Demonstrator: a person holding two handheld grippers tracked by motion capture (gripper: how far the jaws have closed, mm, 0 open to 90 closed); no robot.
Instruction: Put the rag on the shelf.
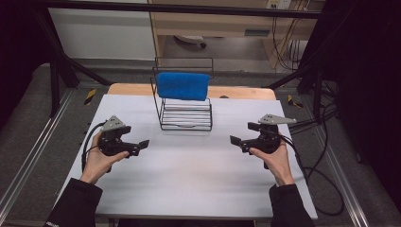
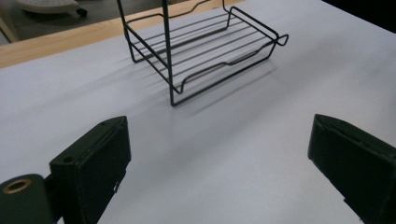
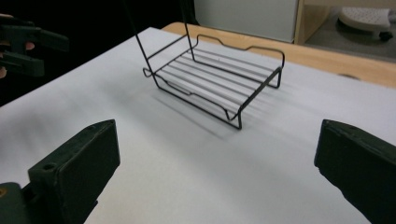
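Left gripper (image 1: pixel 142 144) at 8 o'clock, right gripper (image 1: pixel 235 140) at 4 o'clock of the wire rack (image 1: pixel 185 113) (blue towel (image 1: pixel 183 85) draped on top); both jaws wide, empty.

Counted on one white table (image 1: pixel 189 189): one black wire rack (image 1: pixel 186 113), one blue towel (image 1: pixel 183 85) draped over it, two handheld grippers, left (image 1: pixel 143 145) and right (image 1: pixel 235 140).

Blue towel (image 1: pixel 183 85), black wire rack (image 1: pixel 186 115), pale, perhaps lavender-grey table (image 1: pixel 189 175).
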